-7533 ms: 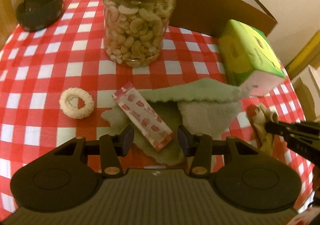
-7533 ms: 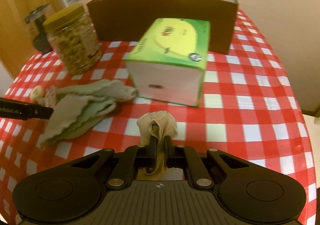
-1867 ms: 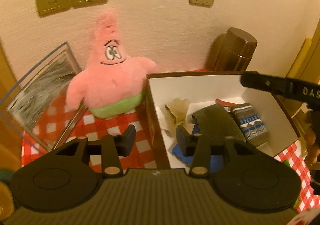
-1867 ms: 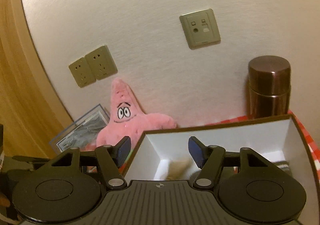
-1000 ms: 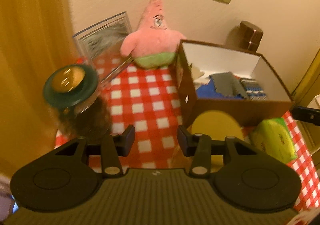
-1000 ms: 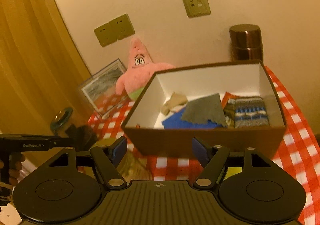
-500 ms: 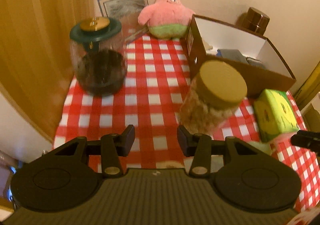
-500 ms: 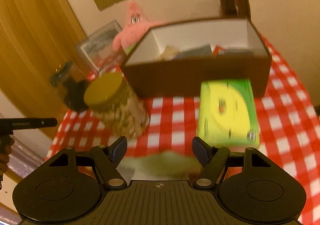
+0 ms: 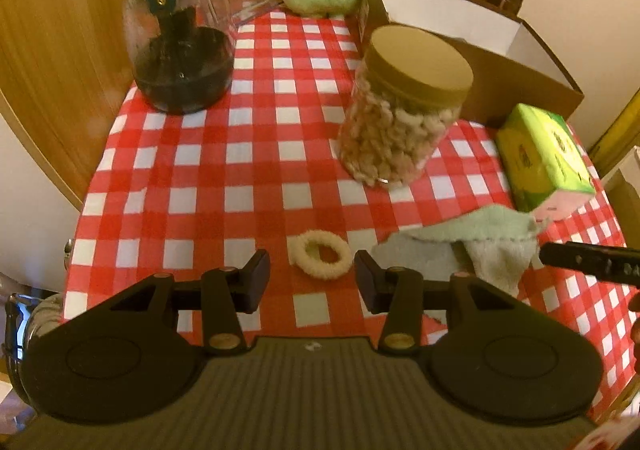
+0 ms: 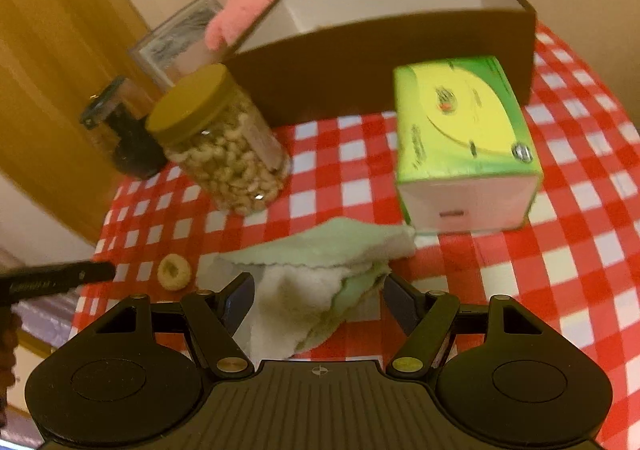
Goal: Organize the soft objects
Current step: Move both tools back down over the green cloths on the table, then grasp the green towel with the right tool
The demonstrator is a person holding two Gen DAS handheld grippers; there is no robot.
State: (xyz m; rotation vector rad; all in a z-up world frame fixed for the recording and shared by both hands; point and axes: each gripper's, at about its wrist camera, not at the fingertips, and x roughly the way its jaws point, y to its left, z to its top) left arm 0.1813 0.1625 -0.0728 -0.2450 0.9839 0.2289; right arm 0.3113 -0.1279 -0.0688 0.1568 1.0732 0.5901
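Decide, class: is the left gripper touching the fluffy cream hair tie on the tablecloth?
Apart. In the left wrist view, the left gripper is open, and checked tablecloth shows between each fingertip and the hair tie lying ahead of them.

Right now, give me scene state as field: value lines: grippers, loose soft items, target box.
left gripper: open, empty, lined up on the fluffy ring
right gripper: open, empty, lined up on the green cloth
fluffy ring: on the tablecloth, beside the cloth
green cloth: crumpled, in front of the tissue box
brown box: open top, behind the nut jar; contents hidden
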